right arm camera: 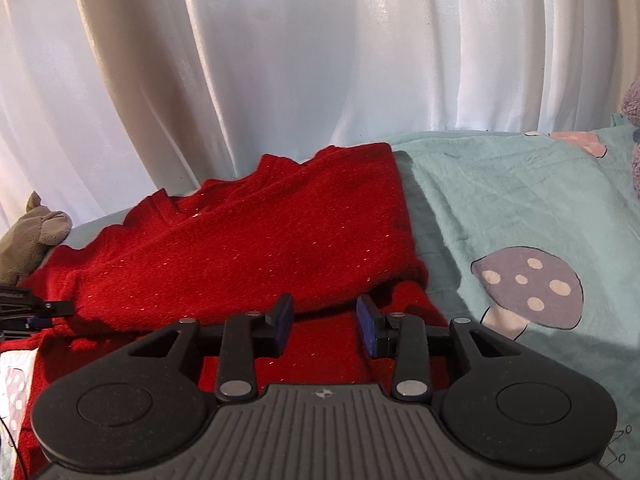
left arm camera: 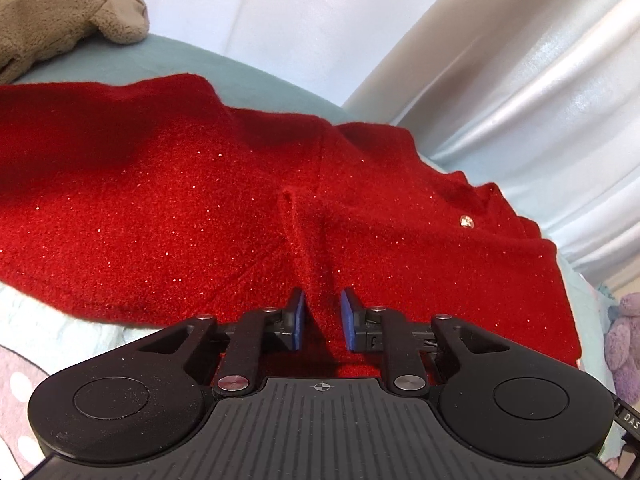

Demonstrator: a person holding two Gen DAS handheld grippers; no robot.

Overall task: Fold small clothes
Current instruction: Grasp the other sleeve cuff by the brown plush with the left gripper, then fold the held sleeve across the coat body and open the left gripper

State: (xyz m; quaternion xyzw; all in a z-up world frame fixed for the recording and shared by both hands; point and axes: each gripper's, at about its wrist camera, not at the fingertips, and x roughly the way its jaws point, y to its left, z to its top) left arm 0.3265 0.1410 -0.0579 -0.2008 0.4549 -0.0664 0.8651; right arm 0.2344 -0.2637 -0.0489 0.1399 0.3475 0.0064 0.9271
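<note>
A red glittery sweater (left arm camera: 200,200) lies spread on the bed, with a small pale button (left arm camera: 466,222) near its right side. My left gripper (left arm camera: 323,320) sits low at the garment's near edge, its blue pads pinching a raised ridge of the red knit. In the right wrist view the sweater (right arm camera: 260,248) shows an upper layer folded over a lower one. My right gripper (right arm camera: 325,320) hovers over that lower layer, jaws apart, with no cloth between the pads. Part of the left gripper (right arm camera: 40,308) shows at the left edge of that view.
A teal bed cover (right arm camera: 520,200) with a mushroom print (right arm camera: 528,284) stretches to the right of the sweater. A grey plush toy (left arm camera: 60,12) lies at the far left and a purple plush (left arm camera: 624,344) at the right edge. White curtains (right arm camera: 280,60) hang close behind.
</note>
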